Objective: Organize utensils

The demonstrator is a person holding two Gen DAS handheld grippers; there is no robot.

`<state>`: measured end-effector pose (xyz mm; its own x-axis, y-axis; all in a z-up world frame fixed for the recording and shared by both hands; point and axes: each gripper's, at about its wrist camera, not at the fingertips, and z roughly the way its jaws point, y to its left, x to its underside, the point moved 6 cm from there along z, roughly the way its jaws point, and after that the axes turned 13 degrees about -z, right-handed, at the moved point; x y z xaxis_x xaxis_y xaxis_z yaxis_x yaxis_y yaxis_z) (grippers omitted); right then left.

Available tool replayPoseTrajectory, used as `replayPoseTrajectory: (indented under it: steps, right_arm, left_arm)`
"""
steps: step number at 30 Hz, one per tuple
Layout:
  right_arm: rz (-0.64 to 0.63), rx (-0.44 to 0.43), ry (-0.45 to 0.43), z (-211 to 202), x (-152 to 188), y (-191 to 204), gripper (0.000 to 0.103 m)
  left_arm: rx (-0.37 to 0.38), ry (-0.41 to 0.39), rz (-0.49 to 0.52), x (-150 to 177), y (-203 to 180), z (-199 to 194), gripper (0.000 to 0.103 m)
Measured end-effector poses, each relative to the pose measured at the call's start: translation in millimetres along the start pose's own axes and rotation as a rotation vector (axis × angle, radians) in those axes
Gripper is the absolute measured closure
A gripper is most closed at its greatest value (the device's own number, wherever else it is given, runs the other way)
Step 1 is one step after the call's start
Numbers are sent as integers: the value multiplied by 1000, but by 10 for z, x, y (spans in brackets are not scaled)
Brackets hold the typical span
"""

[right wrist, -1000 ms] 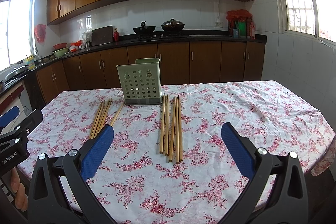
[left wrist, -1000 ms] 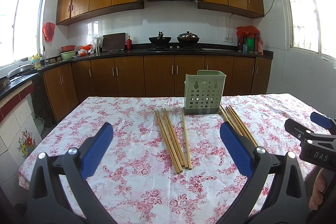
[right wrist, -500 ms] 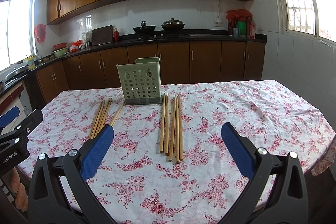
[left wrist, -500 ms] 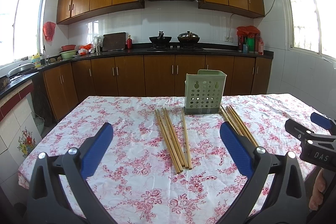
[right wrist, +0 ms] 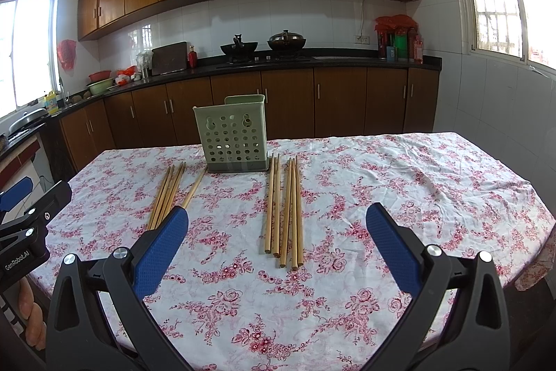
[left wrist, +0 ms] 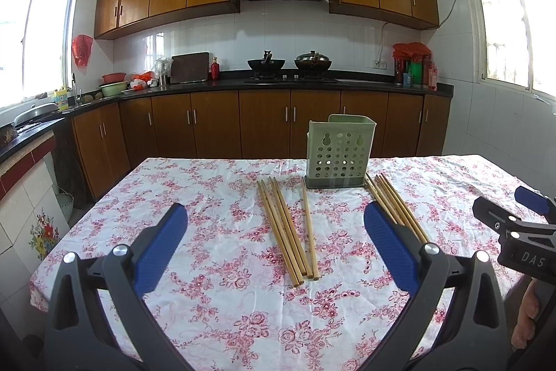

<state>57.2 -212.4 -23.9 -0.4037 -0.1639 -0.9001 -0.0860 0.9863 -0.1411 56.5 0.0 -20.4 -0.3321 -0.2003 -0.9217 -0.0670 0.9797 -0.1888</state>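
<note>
Both tools, left (left wrist: 276, 233) and right (right wrist: 277, 233), are hovering spread and empty. Chopsticks (right wrist: 283, 209) are lying mid-surface beside the caddy (right wrist: 232, 138) near the far edge. Thin, bunched sticks risk rolling or scattering if pinched off-centre.

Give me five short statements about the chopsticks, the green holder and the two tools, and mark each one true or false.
1. The green holder stands upright on the floral tablecloth. True.
2. Chopsticks are already standing inside the holder. False: none shows above its rim; all visible chopsticks lie on the cloth.
3. One chopstick group lies to the right of the holder and another chopstick group to its left. True.
4. The right tool is shut on a chopstick. False: it is open and holds nothing.
5. The left tool is open and empty. True.
</note>
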Motion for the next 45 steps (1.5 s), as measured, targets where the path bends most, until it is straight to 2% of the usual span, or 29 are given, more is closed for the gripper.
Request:
replayPoseTrajectory:
  steps: [29, 33, 36, 38, 40, 41, 43, 45]
  right_arm:
    - [0, -2, 2, 18, 10, 13, 2]
    - [7, -11, 17, 67, 38, -19, 2]
    - [21, -21, 64, 226, 84, -89, 2]
    - [34, -27, 112, 367, 139, -147, 6]
    - [57, -40, 180, 601, 213, -216, 28]
    - [66, -42, 213, 689, 241, -249, 32]
    - [103, -67, 284, 935, 309, -314, 53]
    - [127, -84, 338, 1179, 364, -345, 62]
  left_arm:
    - [-16, 6, -2, 38, 10, 19, 4]
    - [-42, 46, -20, 47, 121, 147, 4]
    - [-94, 107, -47, 71, 257, 337, 4]
    - [-132, 148, -60, 83, 360, 490, 4]
    - [-175, 191, -64, 86, 464, 679, 7]
    - [-188, 213, -63, 95, 499, 770, 10]
    - [-203, 260, -60, 122, 558, 946, 25]
    - [-205, 316, -67, 177, 603, 1128, 34]
